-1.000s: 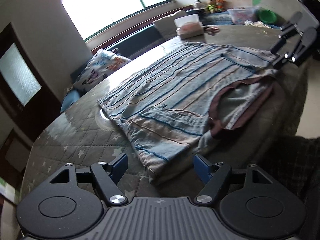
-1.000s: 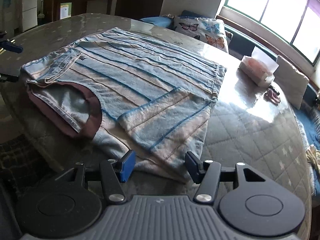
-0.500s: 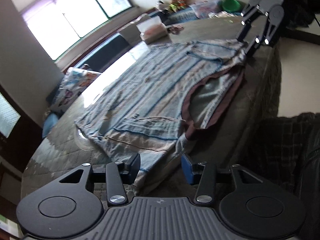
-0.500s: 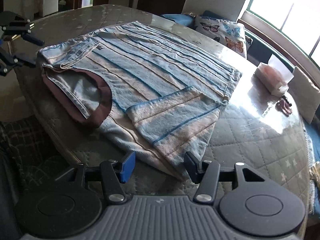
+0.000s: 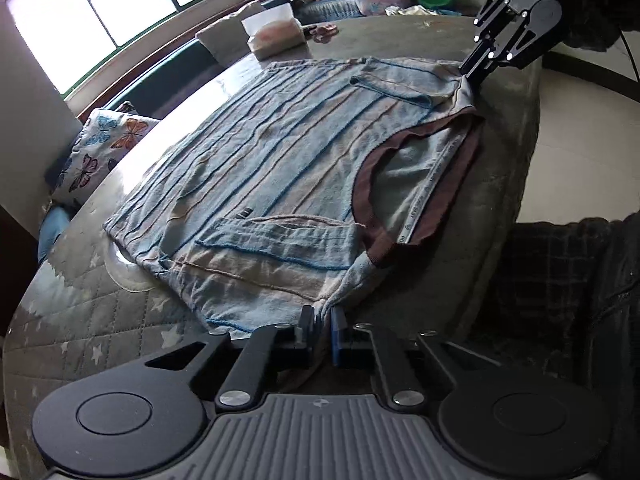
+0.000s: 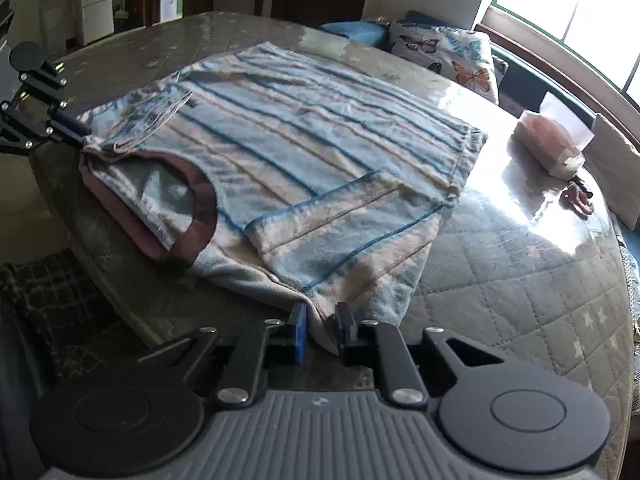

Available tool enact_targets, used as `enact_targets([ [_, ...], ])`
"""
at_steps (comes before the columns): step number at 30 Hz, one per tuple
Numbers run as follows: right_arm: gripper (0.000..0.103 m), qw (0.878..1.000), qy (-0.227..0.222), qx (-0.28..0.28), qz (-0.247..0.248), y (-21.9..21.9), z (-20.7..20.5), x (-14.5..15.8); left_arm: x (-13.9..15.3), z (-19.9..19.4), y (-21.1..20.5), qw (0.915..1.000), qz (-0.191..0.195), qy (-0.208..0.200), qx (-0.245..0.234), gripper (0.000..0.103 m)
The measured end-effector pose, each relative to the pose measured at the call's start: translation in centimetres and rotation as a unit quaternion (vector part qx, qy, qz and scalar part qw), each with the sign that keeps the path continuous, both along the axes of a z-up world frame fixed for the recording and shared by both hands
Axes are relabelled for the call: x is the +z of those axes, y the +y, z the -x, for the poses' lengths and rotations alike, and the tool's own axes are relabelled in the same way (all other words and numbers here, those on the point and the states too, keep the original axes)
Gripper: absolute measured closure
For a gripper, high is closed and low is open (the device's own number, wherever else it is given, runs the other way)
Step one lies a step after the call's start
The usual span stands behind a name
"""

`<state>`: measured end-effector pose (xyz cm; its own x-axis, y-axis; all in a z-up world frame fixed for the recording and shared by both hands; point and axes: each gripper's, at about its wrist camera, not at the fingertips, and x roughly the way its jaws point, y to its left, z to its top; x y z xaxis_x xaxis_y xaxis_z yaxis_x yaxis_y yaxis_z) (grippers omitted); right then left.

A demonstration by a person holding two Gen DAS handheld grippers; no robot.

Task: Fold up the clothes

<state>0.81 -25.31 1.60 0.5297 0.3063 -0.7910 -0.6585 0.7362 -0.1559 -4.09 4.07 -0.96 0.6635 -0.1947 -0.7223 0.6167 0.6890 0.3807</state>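
Note:
A blue and beige striped shirt [image 5: 280, 184] with a maroon collar [image 5: 400, 184] lies flat on a round table, both sleeves folded in. My left gripper [image 5: 323, 330] is shut on the shirt's near shoulder corner. My right gripper [image 6: 320, 334] is shut on the other shoulder corner [image 6: 316, 320]. The right gripper shows in the left wrist view [image 5: 476, 74] at the shirt's far shoulder. The left gripper shows in the right wrist view [image 6: 76, 130] at the shirt's left corner.
The table has a grey quilted star cover [image 6: 500, 280]. A tissue box [image 5: 274, 32] and a small pink item [image 6: 578, 196] sit on its far side. A butterfly cushion [image 5: 100, 148] lies on the bench by the window. A dark plaid cloth [image 5: 560, 280] hangs beside the table edge.
Both grippers moved forward to the shirt's shoulder corners and went from open to shut on the fabric.

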Motion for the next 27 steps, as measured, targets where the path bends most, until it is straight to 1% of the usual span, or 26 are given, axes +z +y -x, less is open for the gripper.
enact_targets([
  [1,0.089,1.0,-0.004,-0.001,-0.001,0.0,-0.1,0.1,0.0,-0.1,0.0,1.0,0.001,0.001,0.002,0.094],
  [3,0.085,1.0,-0.007,0.003,0.002,0.1,-0.2,0.0,0.0,-0.2,0.1,1.0,0.004,0.003,0.006,0.093],
  [4,0.08,1.0,-0.009,0.003,0.007,0.1,-0.2,-0.2,0.0,-0.3,0.1,0.9999,0.005,0.004,0.008,0.09],
  [5,0.079,1.0,-0.014,0.005,0.014,0.2,-0.1,-0.4,0.0,-0.3,0.1,0.9999,0.007,0.006,0.01,0.09],
  [7,0.08,1.0,-0.022,0.011,0.013,0.1,0.2,-0.7,0.0,-0.4,0.1,0.9999,0.007,0.007,0.014,0.09],
  [9,0.08,1.0,-0.021,0.004,0.003,0.0,0.1,-0.7,-0.2,-0.3,0.0,0.9999,0.004,0.004,0.016,0.09],
  [11,0.088,1.0,-0.019,-0.002,-0.004,-0.1,0.0,-0.7,-0.2,-0.4,-0.1,0.9998,0.002,0.002,0.02,0.09],
  [12,0.09,1.0,-0.02,-0.003,-0.007,-0.1,0.0,-0.7,-0.2,-0.6,-0.2,0.9997,0.0,0.0,0.024,0.092],
  [13,0.093,1.0,-0.021,-0.004,-0.008,0.0,0.1,-0.7,-0.2,-0.6,-0.3,0.9996,-0.002,-0.004,0.028,0.094],
  [15,0.097,1.0,-0.026,-0.007,-0.011,0.1,0.3,-0.6,-0.1,-0.4,-0.6,0.9993,-0.004,-0.021,0.032,0.097],
  [22,0.098,0.997,-0.063,-0.021,-0.029,-0.1,2.4,1.4,1.6,2.0,0.1,0.9963,0.019,-0.062,0.056,0.098],
  [25,0.098,0.996,-0.076,-0.019,-0.035,0.0,4.0,2.5,2.9,3.5,0.8,0.9934,0.028,-0.088,0.068,0.098],
  [27,0.099,0.996,-0.084,-0.017,-0.038,0.0,5.3,3.4,4.1,4.7,1.3,0.9902,0.043,-0.107,0.079,0.098],
])
